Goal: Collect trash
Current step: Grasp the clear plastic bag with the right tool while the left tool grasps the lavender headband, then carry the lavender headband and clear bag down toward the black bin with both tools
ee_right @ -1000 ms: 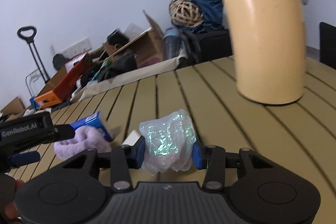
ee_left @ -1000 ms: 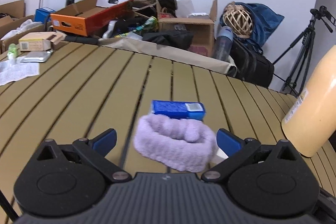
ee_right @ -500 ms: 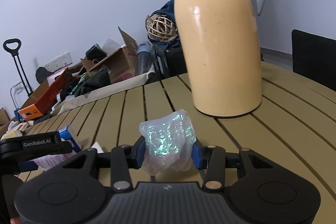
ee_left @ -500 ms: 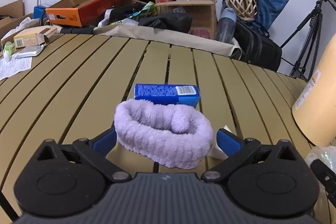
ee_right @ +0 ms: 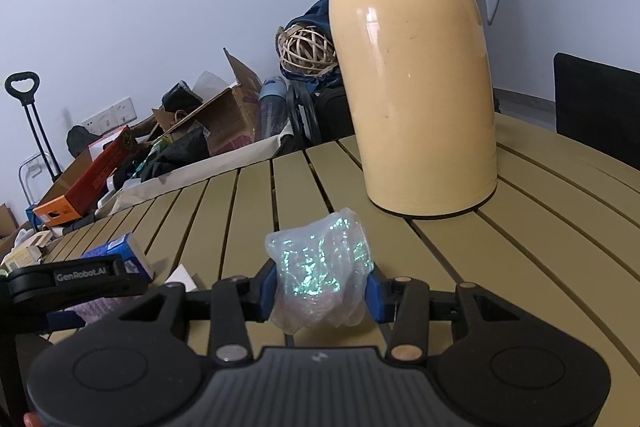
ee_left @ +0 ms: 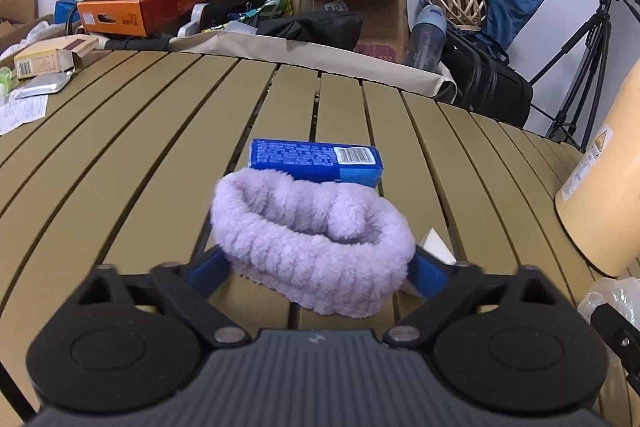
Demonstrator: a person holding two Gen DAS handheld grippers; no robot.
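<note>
Between the right tongs [ee_right: 322, 289], pressed by both pads, sat a crumpled plastic wrapper [ee_right: 320, 277]. The left tongs [ee_left: 318, 267] stood wide around a fuzzy purple band [ee_left: 312, 243], a blue box [ee_left: 316, 163] just beyond. Closing might snag the paper scrap [ee_left: 436, 247].

We see a fluffy lilac cloth band [ee_left: 312, 243] on the matt, slatted worktop [ee_left: 120, 163], behind it a printed blue carton [ee_left: 316, 163] — smooth card. The crumpled film wrapper [ee_right: 320, 275] looks thin, iridescent plastic; the cream jug [ee_right: 412, 75] is glossy — its collar grey plastic.
</note>
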